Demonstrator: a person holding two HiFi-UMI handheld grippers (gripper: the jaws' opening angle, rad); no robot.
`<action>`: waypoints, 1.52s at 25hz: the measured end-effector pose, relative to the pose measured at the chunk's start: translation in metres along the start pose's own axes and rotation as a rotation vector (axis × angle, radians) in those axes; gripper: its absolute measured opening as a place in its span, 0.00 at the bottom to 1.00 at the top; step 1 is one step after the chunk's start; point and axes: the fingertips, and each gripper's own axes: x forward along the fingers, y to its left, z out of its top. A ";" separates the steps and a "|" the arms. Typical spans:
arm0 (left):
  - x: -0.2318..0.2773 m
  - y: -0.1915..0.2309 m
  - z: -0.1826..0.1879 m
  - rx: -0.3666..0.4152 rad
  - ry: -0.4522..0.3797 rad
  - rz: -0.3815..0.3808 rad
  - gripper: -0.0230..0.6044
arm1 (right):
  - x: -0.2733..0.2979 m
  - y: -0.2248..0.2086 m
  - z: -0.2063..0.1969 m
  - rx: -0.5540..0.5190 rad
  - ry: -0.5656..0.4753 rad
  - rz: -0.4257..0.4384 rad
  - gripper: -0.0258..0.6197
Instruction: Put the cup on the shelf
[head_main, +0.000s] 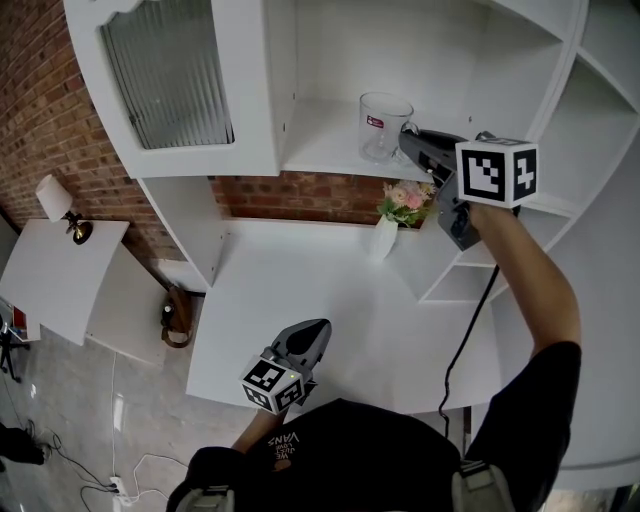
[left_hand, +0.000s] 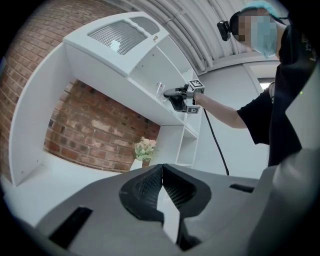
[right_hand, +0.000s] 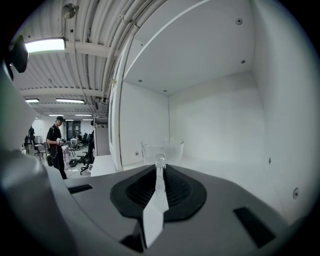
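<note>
Right gripper (right_hand: 160, 167) grasps the cup (head_main: 383, 125) by its handle, the cup ahead of the jaws and apparently seated on the shelf (head_main: 320, 155). Left gripper (left_hand: 161, 175) clenched, empty. Risk: pulling back unreleased tips the cup.

The clear glass cup (head_main: 384, 125), with a small red label, is upright on the white shelf (head_main: 320, 150) near its front edge, its handle pinched in the right tool (head_main: 408, 140).

White shelf (head_main: 330, 150), clear glass cup (head_main: 385, 125) with red label at it, red-brown brick wall (head_main: 300, 197) plus pink flowers (head_main: 405, 197) in white vase (head_main: 383, 238) below it, ribbed grey pane (head_main: 165, 75) left of it, black-and-white squares on dark grey right gripper (head_main: 410, 140).
</note>
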 end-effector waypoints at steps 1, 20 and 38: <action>0.000 0.002 0.000 -0.001 -0.001 -0.001 0.05 | 0.004 0.000 0.000 0.002 0.007 0.002 0.09; 0.003 0.039 0.005 -0.027 -0.018 0.004 0.05 | 0.077 -0.020 0.014 0.009 0.098 -0.032 0.09; 0.014 0.068 0.005 -0.071 -0.028 0.001 0.05 | 0.136 -0.032 0.026 0.029 0.175 -0.034 0.10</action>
